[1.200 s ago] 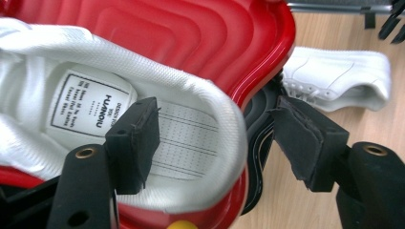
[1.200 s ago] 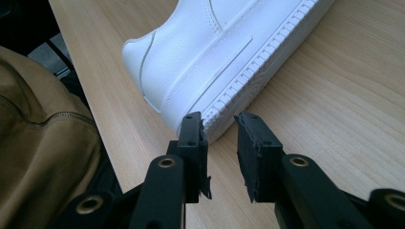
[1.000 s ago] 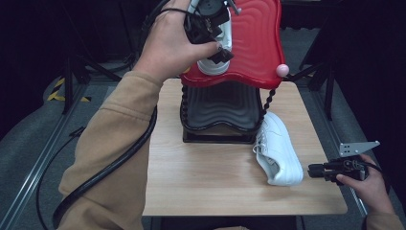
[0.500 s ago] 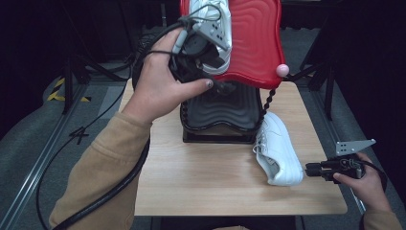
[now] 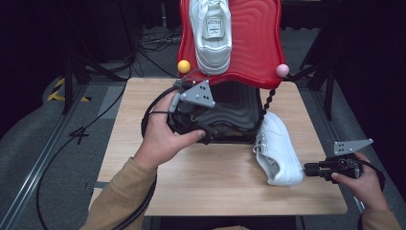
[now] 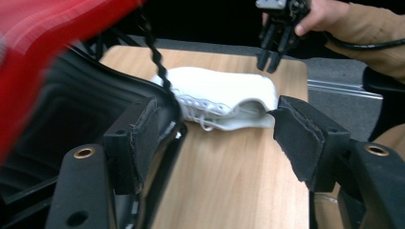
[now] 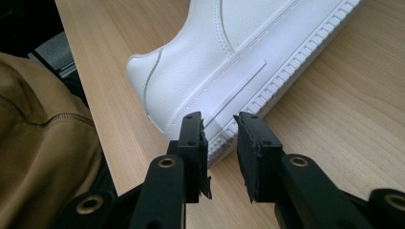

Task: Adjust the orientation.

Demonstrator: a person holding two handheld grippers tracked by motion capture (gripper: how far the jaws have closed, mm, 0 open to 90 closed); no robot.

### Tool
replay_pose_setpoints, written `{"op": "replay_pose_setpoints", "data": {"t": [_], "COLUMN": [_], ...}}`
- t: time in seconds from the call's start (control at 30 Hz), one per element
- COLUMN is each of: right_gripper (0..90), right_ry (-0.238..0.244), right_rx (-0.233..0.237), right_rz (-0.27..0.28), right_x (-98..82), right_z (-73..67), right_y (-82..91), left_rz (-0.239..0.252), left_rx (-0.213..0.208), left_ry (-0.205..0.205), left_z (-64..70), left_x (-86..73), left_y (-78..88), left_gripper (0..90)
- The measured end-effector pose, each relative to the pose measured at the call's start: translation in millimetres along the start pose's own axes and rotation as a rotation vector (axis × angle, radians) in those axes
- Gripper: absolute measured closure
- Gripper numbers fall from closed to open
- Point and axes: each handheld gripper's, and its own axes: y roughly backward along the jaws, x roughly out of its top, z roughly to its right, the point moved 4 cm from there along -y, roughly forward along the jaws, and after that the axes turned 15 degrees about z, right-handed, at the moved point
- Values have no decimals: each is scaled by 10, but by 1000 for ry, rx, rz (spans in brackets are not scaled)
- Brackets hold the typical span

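Left gripper [image 5: 191, 108] sits low at the front of the black rack base [image 5: 230, 115], under the red shelf [image 5: 258, 43]; grey plate on top, hand wrapped round its body. In the left gripper view its jaws stand wide apart with nothing between the pads [image 6: 298, 140]; the left pad is close against the black base rim, contact not clear. One white shoe [image 5: 210, 33] lies on the red shelf, toe pointing down toward the table [image 5: 191, 191], free of both grippers. Second shoe [image 5: 277, 151] lies on its side on the table, just right of the base, heel toward the near right corner. Right gripper [image 5: 311, 169] is level at that heel. In the right gripper view its jaws are part open, a narrow gap between them, tips at the sole edge [image 7: 248, 95] near the heel; pads are not pressing on the shoe, and whether a tip touches it is unclear. A tan sleeve [image 7: 43, 157] shows at left in that view.
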Motion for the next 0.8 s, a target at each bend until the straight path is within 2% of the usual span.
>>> {"op": "replay_pose_setpoints", "data": {"t": [0.13, 0.2, 0.3, 0.33, 0.5, 0.63, 0.67, 0.8], "right_gripper": [721, 734, 741, 751, 784, 822, 826, 838], "right_ry": [5, 12, 13, 16, 23, 26, 27, 36], "right_rx": [-1, -9, -14, -20, -27, -42, -43, -55], "right_rz": [0, 12, 21, 25, 36, 34, 33, 46], "right_x": [5, 15, 26, 37, 64, 57, 59, 90], "right_z": [-4, -5, -10, -16, -30, -17, -20, -28], "right_y": [-14, -8, -6, 1, 4, -16, -19, -7], "left_rz": [8, 13, 35, 45, 61, 88, 76, 83], "left_rx": [11, 29, 18, 36, 43, 60, 64, 74], "left_ry": [5, 24, 47, 56, 79, 110, 114, 111], "left_z": [31, 50, 62, 72, 108, 84, 71, 69], "left_x": [-123, -253, -323, -381, -525, -627, -649, -662], "left_y": [-43, -81, -92, -84, -68, -41, -45, -16], "left_gripper": [325, 326, 325, 324, 321, 324, 324, 321]}}
